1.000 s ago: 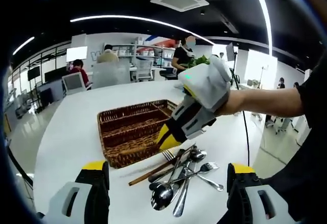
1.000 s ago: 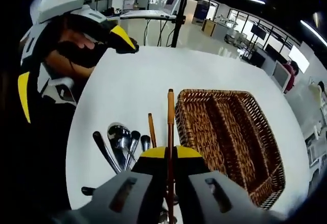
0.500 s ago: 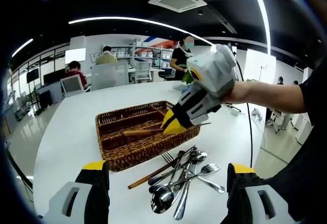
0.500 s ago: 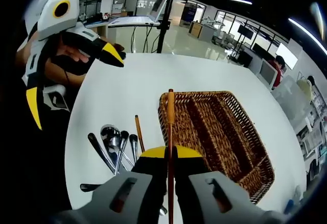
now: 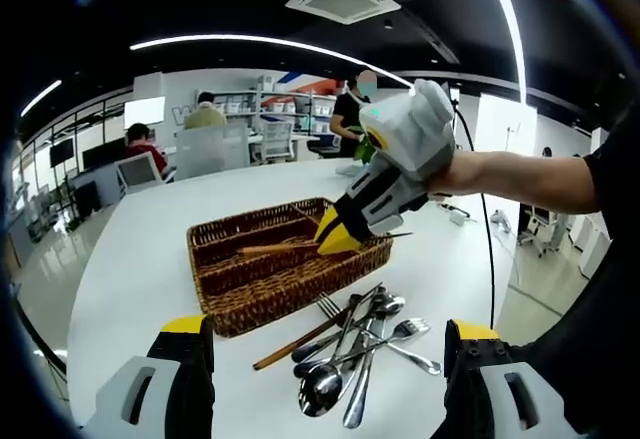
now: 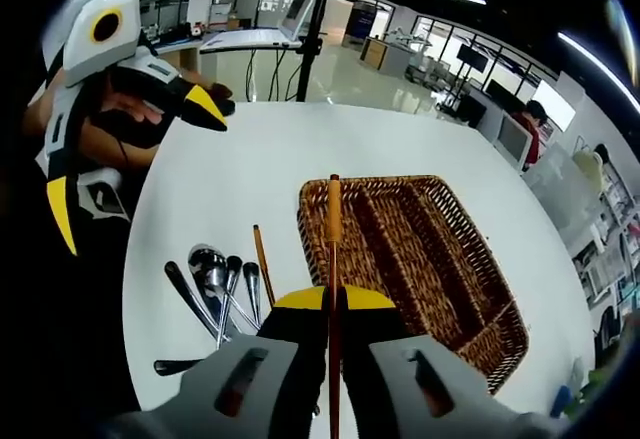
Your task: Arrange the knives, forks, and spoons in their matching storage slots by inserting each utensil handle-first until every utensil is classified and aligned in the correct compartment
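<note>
The wooden-handled utensil (image 6: 333,221), pinched by the right hand-held gripper (image 6: 333,304), has been lifted from the surface (image 6: 250,169) over the wicker tray (image 6: 440,259); the left hand-held gripper (image 5: 325,359) is spread, so insertion is judged imminent.

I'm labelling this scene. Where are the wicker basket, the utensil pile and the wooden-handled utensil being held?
wicker basket (image 5: 262,299): left gripper view, near woven wall.
utensil pile (image 5: 322,384): left gripper view, a spoon bowl.
wooden-handled utensil (image 6: 333,211): right gripper view, wooden handle above the basket.
</note>
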A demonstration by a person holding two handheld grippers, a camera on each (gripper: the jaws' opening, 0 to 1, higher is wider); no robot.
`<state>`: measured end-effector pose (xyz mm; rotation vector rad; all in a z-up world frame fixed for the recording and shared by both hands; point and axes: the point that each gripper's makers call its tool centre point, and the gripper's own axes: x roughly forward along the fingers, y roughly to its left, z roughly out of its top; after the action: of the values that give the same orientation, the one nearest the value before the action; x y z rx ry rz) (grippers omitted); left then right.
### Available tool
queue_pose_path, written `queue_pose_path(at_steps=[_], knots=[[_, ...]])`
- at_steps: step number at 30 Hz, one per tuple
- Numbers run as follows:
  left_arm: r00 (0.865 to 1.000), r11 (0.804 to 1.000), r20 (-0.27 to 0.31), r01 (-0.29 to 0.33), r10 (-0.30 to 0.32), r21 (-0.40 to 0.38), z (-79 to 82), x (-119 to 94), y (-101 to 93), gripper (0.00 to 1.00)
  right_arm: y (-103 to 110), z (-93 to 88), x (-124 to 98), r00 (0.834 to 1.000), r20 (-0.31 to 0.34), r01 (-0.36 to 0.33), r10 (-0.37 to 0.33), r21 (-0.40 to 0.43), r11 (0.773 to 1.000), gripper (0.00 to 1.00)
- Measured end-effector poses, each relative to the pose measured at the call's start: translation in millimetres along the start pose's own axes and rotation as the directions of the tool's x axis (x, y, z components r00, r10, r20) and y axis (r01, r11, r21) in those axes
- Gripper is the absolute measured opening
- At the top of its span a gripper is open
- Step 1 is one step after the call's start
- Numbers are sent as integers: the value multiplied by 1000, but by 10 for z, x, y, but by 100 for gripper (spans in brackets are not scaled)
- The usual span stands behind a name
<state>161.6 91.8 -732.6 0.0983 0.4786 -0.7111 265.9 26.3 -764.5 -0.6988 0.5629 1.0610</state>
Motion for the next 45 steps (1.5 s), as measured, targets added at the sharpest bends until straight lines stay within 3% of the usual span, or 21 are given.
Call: queue_pose_path(at_steps=[9, 15, 31, 45], knots=[[1000, 1000, -5, -3, 3, -6, -1, 13, -14, 100, -113, -7, -15, 1000, 10, 17, -17, 23, 1000, 2], [1000, 1000, -10, 4, -4, -4, 3, 35, -49, 100, -304, -57, -64, 998, 13, 58, -59, 68, 996, 2], [1000, 1000, 1, -3, 3, -8, 19, 39, 21, 100, -848, -337, -142, 987, -54, 159, -153, 152, 975, 2], [1000, 1000, -5, -12, 11, -18, -25, 30, 38, 100, -1237, -565, -126, 972, -115, 227, -204, 246, 942, 2]])
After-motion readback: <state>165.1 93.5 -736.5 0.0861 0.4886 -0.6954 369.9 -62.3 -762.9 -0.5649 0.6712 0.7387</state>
